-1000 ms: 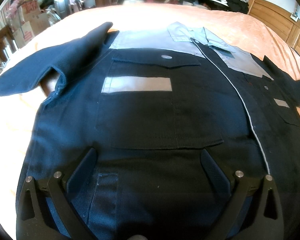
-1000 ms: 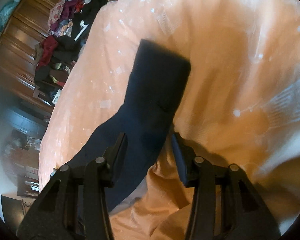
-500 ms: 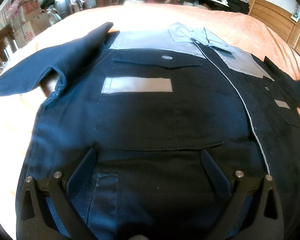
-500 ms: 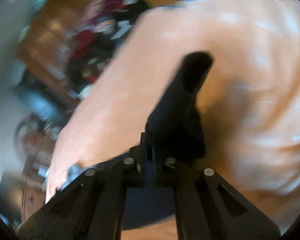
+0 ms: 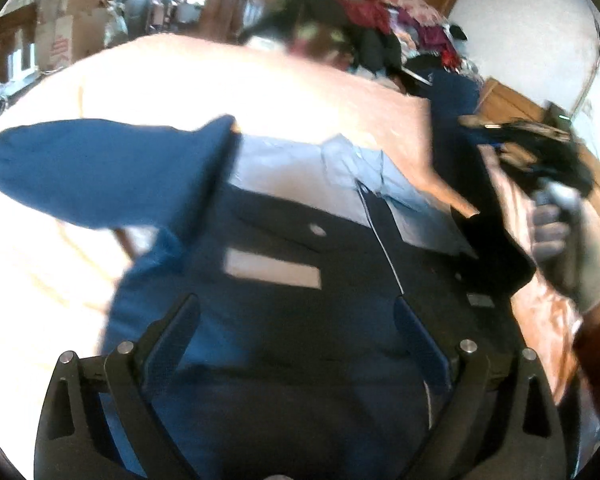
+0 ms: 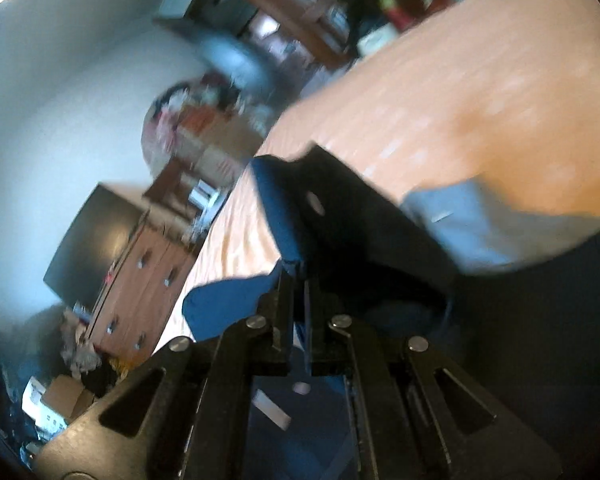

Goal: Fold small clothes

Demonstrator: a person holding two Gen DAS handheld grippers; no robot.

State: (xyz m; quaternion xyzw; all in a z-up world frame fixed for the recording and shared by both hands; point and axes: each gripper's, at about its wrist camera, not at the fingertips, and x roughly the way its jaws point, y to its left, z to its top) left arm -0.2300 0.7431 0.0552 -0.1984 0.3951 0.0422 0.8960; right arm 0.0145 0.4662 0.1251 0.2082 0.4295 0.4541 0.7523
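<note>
A navy work shirt (image 5: 340, 320) with a pale blue yoke and collar (image 5: 352, 160) lies face up on the orange bed (image 5: 260, 92). Its left sleeve (image 5: 100, 172) stretches out to the left. My left gripper (image 5: 294, 308) hovers open over the shirt's lower front, with nothing between its fingers. My right gripper (image 6: 300, 276) is shut on the edge of the right sleeve (image 6: 340, 208), which hangs lifted above the shirt body. In the left wrist view a hand (image 5: 548, 228) holds that gripper at the right, with the raised sleeve (image 5: 488, 240) beside it. Both views are blurred by motion.
A heap of clothes (image 5: 380, 28) and cardboard boxes (image 5: 64, 36) stand beyond the bed's far edge. A wooden headboard (image 5: 512, 104) is at the right. The right wrist view shows a wooden dresser (image 6: 140, 288) with a dark screen (image 6: 92, 248) on it.
My right gripper closed on the right sleeve, lifted it off the bed and swung round toward the shirt body. My left gripper pulled up and back, still open.
</note>
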